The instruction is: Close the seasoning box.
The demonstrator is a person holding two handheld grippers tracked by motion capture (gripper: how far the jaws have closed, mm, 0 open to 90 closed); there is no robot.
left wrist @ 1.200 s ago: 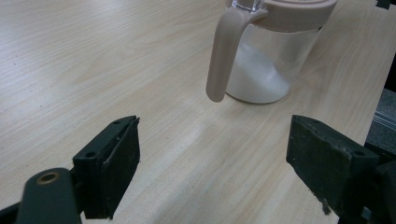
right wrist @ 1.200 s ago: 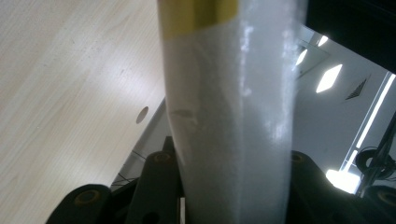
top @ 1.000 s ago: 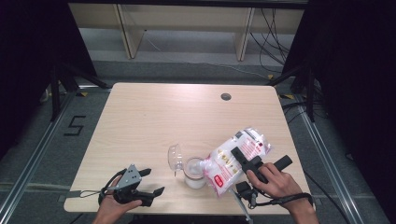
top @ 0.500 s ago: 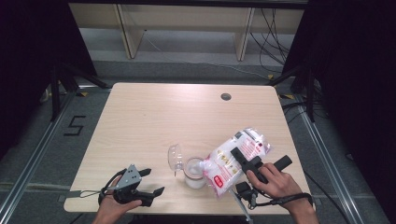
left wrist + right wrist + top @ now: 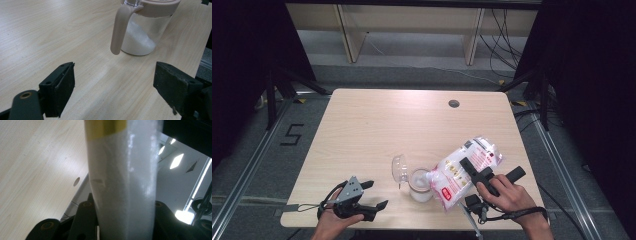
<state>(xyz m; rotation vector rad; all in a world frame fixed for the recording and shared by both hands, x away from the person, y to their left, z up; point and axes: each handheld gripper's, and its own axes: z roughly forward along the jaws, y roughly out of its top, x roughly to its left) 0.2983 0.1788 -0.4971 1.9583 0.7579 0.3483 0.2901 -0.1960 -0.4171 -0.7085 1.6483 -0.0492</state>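
Sugar bag (image 5: 464,171), lower right of the high view, slants down-left, its mouth over the jar (image 5: 420,184); my right tongs (image 5: 473,169) pinch it, and my left tongs (image 5: 373,194) rest spread, lower left.

High view looks down; gripper views sit close, perhaps sharing the table (image 5: 377,125).

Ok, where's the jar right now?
In the high view the jar stands near the table's front edge, middle, lid flipped open, just left of the tilted bag.
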